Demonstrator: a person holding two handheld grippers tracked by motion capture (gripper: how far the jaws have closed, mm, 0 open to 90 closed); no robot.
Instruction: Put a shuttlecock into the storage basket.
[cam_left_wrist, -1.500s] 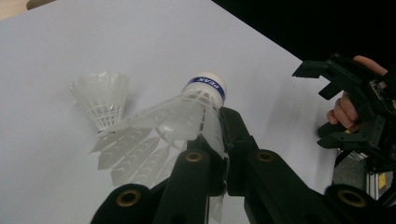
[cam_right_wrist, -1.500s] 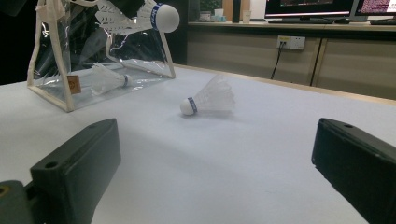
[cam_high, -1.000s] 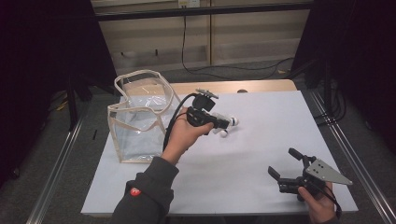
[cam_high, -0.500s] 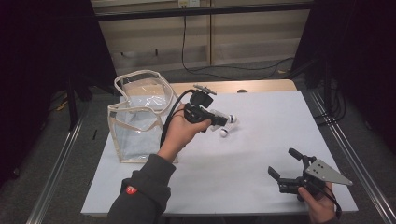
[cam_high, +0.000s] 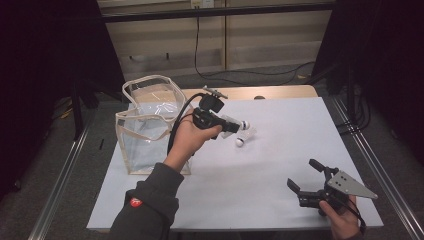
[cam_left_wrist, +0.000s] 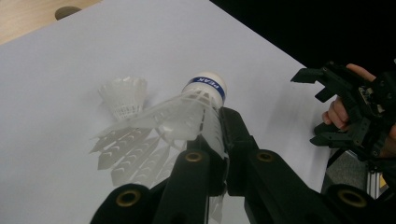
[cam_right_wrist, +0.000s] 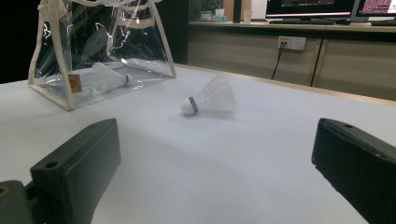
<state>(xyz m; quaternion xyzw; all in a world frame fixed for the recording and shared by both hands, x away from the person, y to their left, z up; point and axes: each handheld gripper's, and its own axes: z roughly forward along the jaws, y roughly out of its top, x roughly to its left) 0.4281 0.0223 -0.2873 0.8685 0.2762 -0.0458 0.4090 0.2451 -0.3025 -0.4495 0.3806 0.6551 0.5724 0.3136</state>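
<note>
1. A white shuttlecock (cam_left_wrist: 196, 112) is pinched by its feather skirt between the jaws of the left gripper (cam_high: 235, 126), lifted off the white table (cam_high: 280, 165), cork tip pointing away from the hand.
2. The left forearm reaches up from the bottom edge beside the clear bag (cam_high: 147, 125), hand wrapped round the gripper's body.
3. A second shuttlecock (cam_right_wrist: 210, 99) lies on its side just beyond.
4. A third shuttlecock (cam_right_wrist: 109, 77) lies inside the bag.
5. The right gripper (cam_high: 306, 179) sits low near the table's right front corner, jaws spread wide and empty.
</note>
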